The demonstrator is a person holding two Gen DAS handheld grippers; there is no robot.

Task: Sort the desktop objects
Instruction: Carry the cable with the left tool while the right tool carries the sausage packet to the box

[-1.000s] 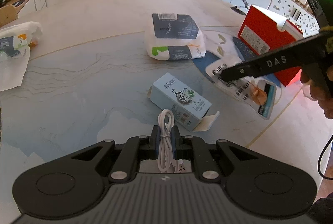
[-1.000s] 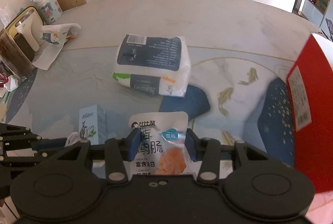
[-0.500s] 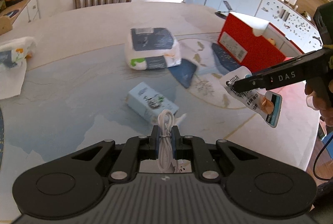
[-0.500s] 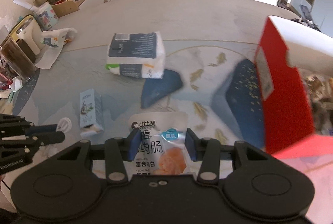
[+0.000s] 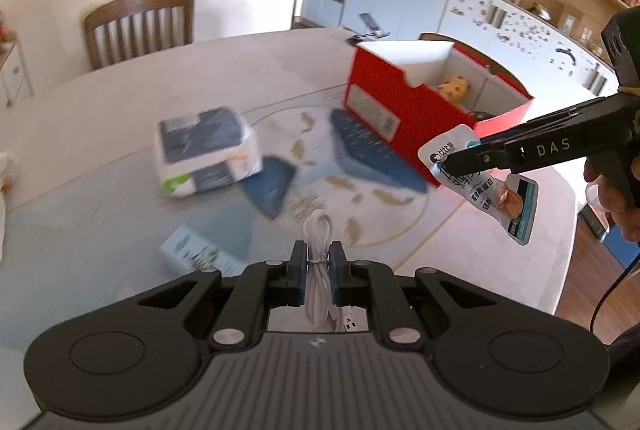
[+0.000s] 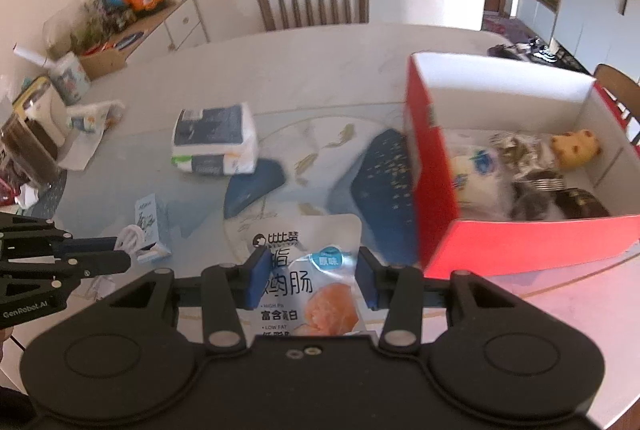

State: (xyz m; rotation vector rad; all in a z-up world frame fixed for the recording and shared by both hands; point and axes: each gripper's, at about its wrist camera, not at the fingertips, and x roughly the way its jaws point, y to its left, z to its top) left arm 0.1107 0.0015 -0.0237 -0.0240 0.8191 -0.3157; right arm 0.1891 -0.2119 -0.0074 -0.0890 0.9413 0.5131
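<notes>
Left claw [image 5: 318, 272] grips white cable [image 5: 317, 262]; right claw [image 6: 310, 280] grips sausage pouch [image 6: 310, 270]. Red box [image 6: 520, 242] part-filled; tissue pack [image 6: 216, 140] and small carton [image 6: 148, 218] remain on bench [image 6: 280, 58].

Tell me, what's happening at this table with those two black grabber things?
A person is tidying the table with a handheld gripper in each hand. The left gripper is clamped on a coiled white cable. The right gripper grips a snack pouch, held above the table near an open red box that already has several items inside. A tissue pack and a small carton lie on the table.
</notes>
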